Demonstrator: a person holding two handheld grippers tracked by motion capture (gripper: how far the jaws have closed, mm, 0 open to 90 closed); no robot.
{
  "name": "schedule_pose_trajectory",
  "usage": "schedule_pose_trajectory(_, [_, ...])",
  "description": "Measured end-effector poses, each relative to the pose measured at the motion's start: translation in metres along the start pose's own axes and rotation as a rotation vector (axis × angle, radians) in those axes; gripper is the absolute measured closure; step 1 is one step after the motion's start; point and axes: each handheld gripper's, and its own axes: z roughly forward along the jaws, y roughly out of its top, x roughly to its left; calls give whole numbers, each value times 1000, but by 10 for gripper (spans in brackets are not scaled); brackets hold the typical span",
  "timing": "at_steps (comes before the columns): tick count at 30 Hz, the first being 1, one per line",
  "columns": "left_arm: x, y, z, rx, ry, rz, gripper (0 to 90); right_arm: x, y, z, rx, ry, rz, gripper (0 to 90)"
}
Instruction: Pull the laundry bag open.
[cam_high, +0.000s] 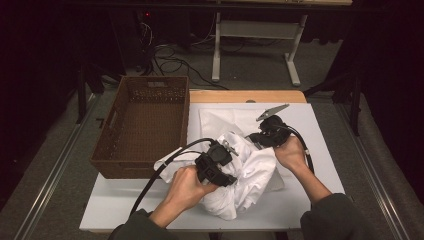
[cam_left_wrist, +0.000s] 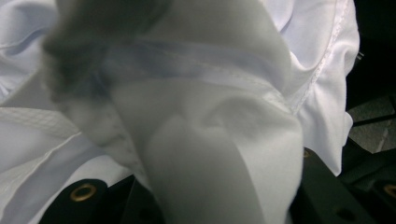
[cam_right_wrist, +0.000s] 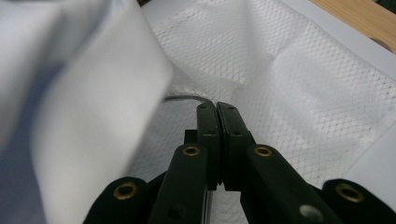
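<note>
A crumpled white garment (cam_high: 245, 175) lies bunched on the white table (cam_high: 320, 135) in the high view. My left gripper (cam_high: 228, 149) is shut on a thick fold of it. In the left gripper view that fold (cam_left_wrist: 219, 154) bulges between the two black jaws and hides their tips. A white mesh cloth (cam_high: 222, 120) lies flat behind the garment. My right gripper (cam_high: 256, 138) is at the garment's far right side. In the right gripper view its jaws (cam_right_wrist: 217, 106) are pressed together on a raised edge of the mesh cloth (cam_right_wrist: 299, 84), with a white garment fold (cam_right_wrist: 84, 107) at the left.
A brown wicker basket (cam_high: 107, 150) stands at the table's left, open side up. A wooden board (cam_high: 240, 96) borders the table's far edge. Beyond it, cables (cam_high: 172, 62) and a white metal frame (cam_high: 255, 30) are on the floor. Bare table shows at the front left.
</note>
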Motion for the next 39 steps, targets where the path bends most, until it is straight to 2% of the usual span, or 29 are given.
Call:
schedule_pose_trajectory(2, [-2,0,11,6,-2,4,685,-1,0,0,1,0,-14,899])
schedule_pose_trajectory(5, [-1,1,17,3,-12,-4,686,-1,-1,-1,0,-4,-9,899])
schedule_pose_trajectory(6, [0,1,25,15,-20,-11,686,-1,-1,-1,-1,-4,-7,899])
schedule_pose_trajectory(8, [0,2,29,23,-22,-9,685,-1,-1,0,-1,-4,-8,899])
schedule_pose_trajectory(9, [-1,3,37,30,-20,-11,685,-2,-1,1,9,-1,-8,900])
schedule_pose_trajectory(10, [-1,3,37,30,-20,-11,685,-2,-1,1,9,-1,-8,900])
schedule_pose_trajectory(12, [1,5,52,45,-32,-22,685,-1,-1,3,15,3,-21,900])
schedule_pose_trajectory(15, [3,6,60,49,-25,-29,684,0,-1,3,13,-1,-23,900])
schedule_pose_trajectory(17, [9,7,70,47,-31,-56,683,1,-1,3,15,-6,-28,900])
schedule_pose_trajectory(18, [9,7,70,47,-31,-56,682,1,-1,3,15,-6,-28,900])
schedule_pose_trajectory(23, [19,8,88,67,20,-90,678,5,-3,1,-1,8,-26,900])
schedule_pose_trajectory(24, [24,9,92,59,24,-116,677,5,-5,1,-2,13,-41,900])
schedule_pose_trajectory(25, [24,9,92,59,24,-116,676,5,-5,1,-2,13,-41,900])
schedule_pose_trajectory(28, [33,11,98,46,43,-150,673,4,-6,0,-2,17,-22,900])
schedule_pose_trajectory(29, [35,11,99,39,52,-153,670,4,-6,0,-2,15,-25,900])
schedule_pose_trajectory(30, [37,12,101,27,81,-157,666,5,-6,0,-8,19,-18,900])
schedule_pose_trajectory(31, [37,12,101,27,81,-157,663,5,-6,0,-8,19,-18,900])
schedule_pose_trajectory(34, [43,13,107,21,99,-180,648,9,-6,1,5,19,-47,900])
schedule_pose_trajectory(36, [44,14,107,20,104,-182,621,10,-6,2,9,17,-49,900])
schedule_pose_trajectory(37, [45,15,107,11,119,-172,602,10,-5,3,11,19,-49,900])
schedule_pose_trajectory(39, [45,15,106,8,120,-157,545,8,-5,5,19,15,-53,900])
